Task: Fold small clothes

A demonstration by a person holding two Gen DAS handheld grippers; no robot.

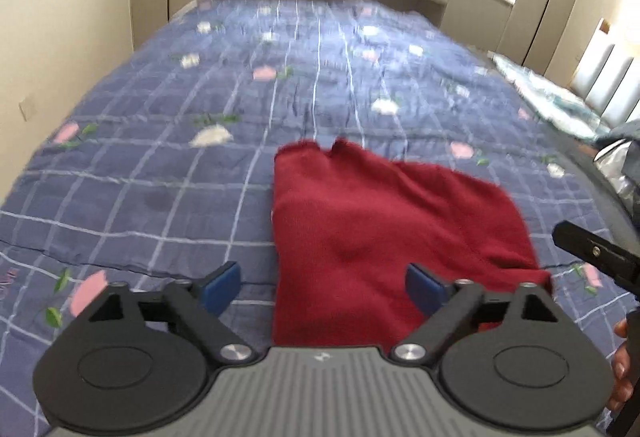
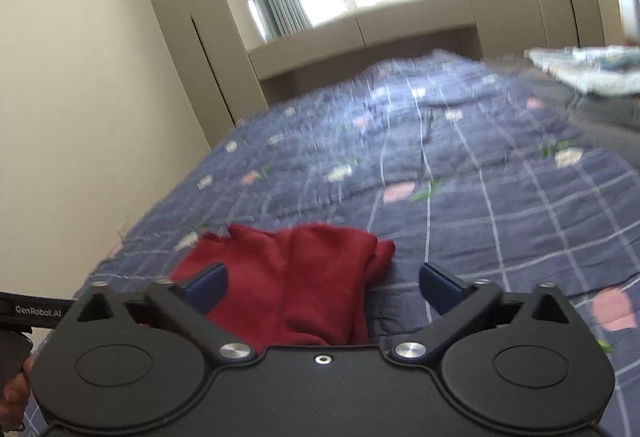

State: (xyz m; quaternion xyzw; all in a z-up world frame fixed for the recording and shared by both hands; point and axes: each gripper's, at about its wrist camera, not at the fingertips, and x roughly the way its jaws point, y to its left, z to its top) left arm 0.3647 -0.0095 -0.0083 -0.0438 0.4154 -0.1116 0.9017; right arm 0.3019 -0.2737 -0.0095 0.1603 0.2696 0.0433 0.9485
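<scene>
Your left gripper is nearest to the lens, with both blue pads spread wide and nothing pressed between them; the red cloth only lies behind the gap. Your right gripper stands the same way, jaws wide apart and empty, and its black finger also enters the left wrist view from the right edge.

Beyond them, the bed cover, blue with a pale grid and small flowers, fills most of both views. On it, near the edge closest to you, lies the red garment, partly folded, one layer over another. At the far right side of the bed you see a pale patterned bundle, well apart from the garment.

For this step, I judge that you just let the cloth down and the fold must now be tidied. Bring each gripper to one near corner, take only the top layer, and lift both sides evenly so the edges meet.

The garment's long axis seems to run from you toward the window. Its notched end points away from you, and a loose corner trails to the right.
</scene>
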